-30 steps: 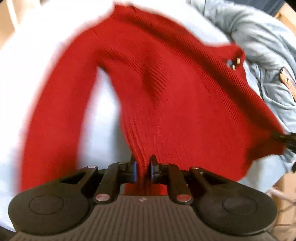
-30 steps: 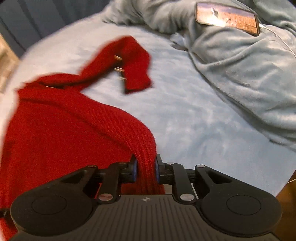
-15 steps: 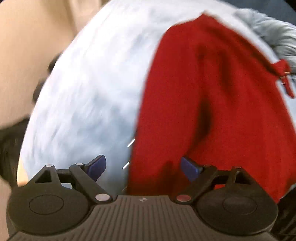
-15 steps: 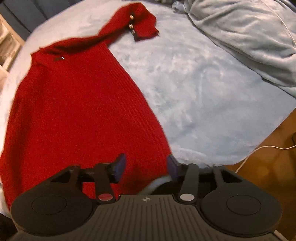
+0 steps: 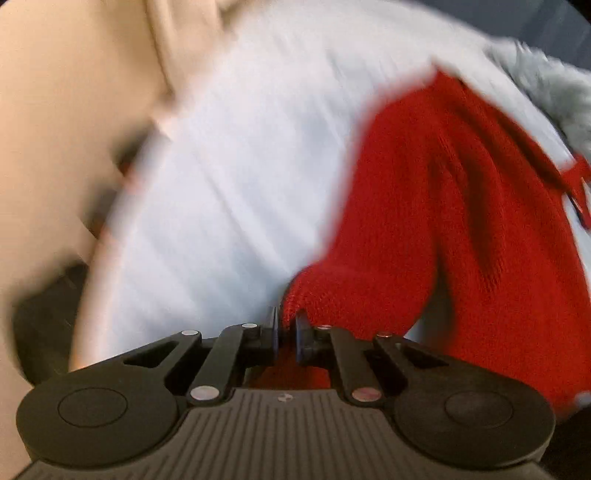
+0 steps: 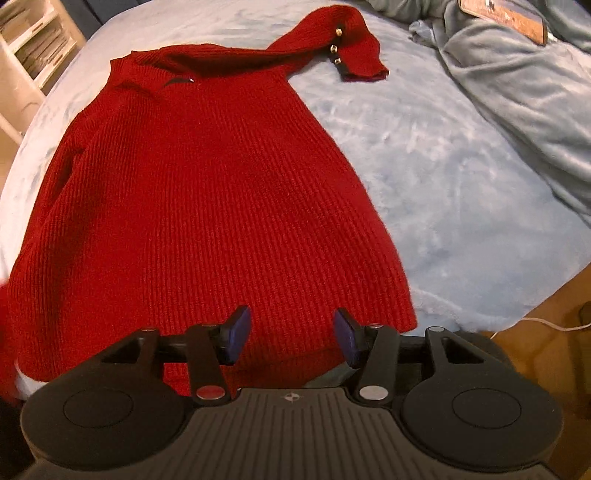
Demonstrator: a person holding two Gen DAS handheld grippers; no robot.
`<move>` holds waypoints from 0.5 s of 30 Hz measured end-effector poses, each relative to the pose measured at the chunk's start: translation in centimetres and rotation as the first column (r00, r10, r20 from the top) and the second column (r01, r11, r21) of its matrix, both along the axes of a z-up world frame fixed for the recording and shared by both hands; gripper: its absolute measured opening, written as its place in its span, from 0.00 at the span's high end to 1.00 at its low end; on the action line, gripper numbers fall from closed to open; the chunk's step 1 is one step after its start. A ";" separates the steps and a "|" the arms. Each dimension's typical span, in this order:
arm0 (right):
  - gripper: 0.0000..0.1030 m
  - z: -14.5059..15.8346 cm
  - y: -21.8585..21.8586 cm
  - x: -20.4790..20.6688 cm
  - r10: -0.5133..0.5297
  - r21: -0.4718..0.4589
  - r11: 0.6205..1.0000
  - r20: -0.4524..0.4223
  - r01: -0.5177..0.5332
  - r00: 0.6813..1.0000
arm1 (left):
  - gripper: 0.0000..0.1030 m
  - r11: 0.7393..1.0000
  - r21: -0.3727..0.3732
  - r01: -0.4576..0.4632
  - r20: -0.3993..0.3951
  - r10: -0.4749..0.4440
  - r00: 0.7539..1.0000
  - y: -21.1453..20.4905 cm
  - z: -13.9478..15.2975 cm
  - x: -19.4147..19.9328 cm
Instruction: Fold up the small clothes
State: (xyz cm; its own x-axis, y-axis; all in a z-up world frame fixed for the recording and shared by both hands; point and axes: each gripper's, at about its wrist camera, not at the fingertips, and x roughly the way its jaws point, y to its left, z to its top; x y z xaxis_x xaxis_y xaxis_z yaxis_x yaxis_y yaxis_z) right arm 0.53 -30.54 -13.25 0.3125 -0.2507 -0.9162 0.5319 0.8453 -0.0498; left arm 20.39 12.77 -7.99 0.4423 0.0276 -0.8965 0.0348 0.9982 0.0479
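A red knit sweater [image 6: 207, 206] lies spread flat on a pale blue blanket [image 6: 436, 177], its right sleeve with gold buttons [image 6: 343, 55] stretched toward the far right. My right gripper [image 6: 291, 336] is open and empty, just above the sweater's hem. In the blurred left wrist view, my left gripper [image 5: 285, 326] is shut on a fold of the red sweater [image 5: 461, 206] at its left side, which bunches up toward the fingers.
A rumpled grey-blue blanket [image 6: 524, 92] with a phone [image 6: 506, 18] on it lies at the far right. A white shelf [image 6: 26, 59] stands at the far left. The bed edge, wooden floor and a white cable [image 6: 546, 323] are at the right.
Both grippers let go of the sweater's hem and it now lies flat. The right gripper stayed open; the left moved to the left side and shut on the sweater's edge.
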 end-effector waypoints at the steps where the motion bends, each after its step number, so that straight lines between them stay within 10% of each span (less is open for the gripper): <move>1: 0.50 0.3 0.0 0.1 0.000 -0.014 1.000 0.000 0.000 1.000 | 0.92 1.000 -0.004 -0.013 0.035 0.013 0.999 1.4 1.9 1.0; 7: 0.50 0.3 -0.2 1.0 -0.017 -0.037 0.999 0.000 0.017 1.000 | 0.92 0.982 0.171 -0.084 0.155 0.057 0.986 6.8 5.6 6.4; 15: 0.50 0.6 0.7 2.0 0.007 -0.063 0.998 -0.007 -0.008 1.000 | 0.92 0.892 0.403 -0.207 0.215 0.127 0.968 8.4 4.3 18.8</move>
